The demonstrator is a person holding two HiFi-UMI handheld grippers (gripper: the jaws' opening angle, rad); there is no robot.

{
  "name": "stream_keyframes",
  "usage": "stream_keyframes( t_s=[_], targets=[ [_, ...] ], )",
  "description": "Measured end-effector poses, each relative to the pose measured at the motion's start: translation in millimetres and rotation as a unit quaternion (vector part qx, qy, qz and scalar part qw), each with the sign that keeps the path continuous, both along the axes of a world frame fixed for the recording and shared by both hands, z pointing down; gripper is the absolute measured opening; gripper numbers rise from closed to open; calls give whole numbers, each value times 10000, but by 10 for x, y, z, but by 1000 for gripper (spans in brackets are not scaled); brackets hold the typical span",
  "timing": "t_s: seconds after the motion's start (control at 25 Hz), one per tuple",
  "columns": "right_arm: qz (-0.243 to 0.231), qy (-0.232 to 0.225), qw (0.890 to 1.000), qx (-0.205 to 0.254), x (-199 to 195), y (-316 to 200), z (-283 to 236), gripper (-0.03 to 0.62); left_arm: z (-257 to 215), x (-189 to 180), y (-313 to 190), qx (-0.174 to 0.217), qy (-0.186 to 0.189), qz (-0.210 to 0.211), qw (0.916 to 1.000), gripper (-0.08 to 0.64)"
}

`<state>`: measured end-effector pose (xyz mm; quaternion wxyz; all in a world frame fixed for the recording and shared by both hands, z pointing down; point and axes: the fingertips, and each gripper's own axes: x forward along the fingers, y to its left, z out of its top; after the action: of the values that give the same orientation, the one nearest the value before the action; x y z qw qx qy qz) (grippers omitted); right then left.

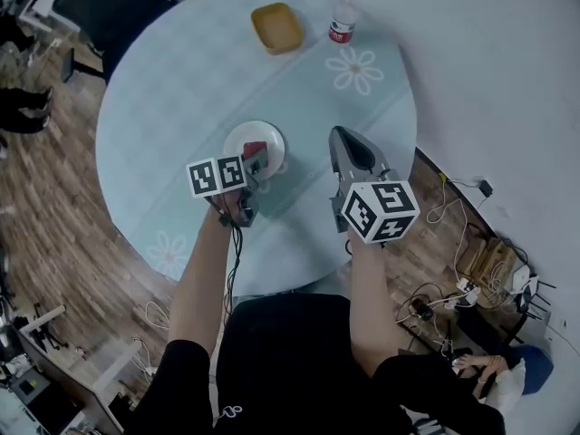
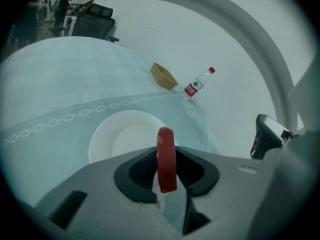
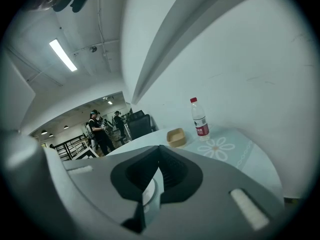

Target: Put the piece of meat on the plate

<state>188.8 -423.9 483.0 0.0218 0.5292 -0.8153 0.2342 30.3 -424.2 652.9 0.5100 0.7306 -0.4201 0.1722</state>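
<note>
The left gripper [image 1: 255, 161] is clamped on the piece of meat [image 2: 166, 158], a red slab held edge-up between its jaws just above the white plate [image 2: 107, 134]. The plate sits near the middle of the round table [image 1: 172, 89]. The right gripper [image 1: 343, 136] hangs over the table between the plate and the right edge, jaws together and empty. A yellow dish [image 1: 276, 27] and a water bottle [image 1: 343, 18] stand by the far edge.
</note>
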Motion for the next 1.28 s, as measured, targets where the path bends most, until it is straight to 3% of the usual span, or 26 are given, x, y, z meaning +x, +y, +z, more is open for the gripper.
stream_keyframes(
  t_s=[0.2, 0.32, 0.44, 0.64, 0.84, 1.04, 1.16, 1.28],
  targets=[
    [186, 36, 9998, -63, 154, 57, 56, 11, 127, 19, -78, -139, -194, 88, 9997, 95],
    [216, 46, 9997, -78, 196, 81, 75, 11, 134, 12, -124, -31, -583, 310, 9978, 104],
    [158, 47, 9999, -45, 157, 103, 40, 11, 131, -48, -116, 82, -1083, 587, 9924, 134],
    [-6, 60, 10000, 0, 49, 121, -9, 11, 160, -184, -81, 101, -1349, 583, 9891, 220],
    [-228, 87, 9997, 31, -24, 112, -32, 11, 5, -346, -84, 208, -1071, -182, 9939, 241],
    [-492, 36, 9986, 196, -205, 127, -159, 11, -524, -501, -115, 847, -772, -755, 9905, 220],
    [-716, 0, 9969, 338, -327, 114, -253, 11, -970, -557, -110, 1377, -372, -1312, 9810, 176],
    [-947, -62, 9937, 602, -474, 85, -494, 11, -1499, -653, 25, 2010, -73, -1742, 9639, 147]
  ],
)
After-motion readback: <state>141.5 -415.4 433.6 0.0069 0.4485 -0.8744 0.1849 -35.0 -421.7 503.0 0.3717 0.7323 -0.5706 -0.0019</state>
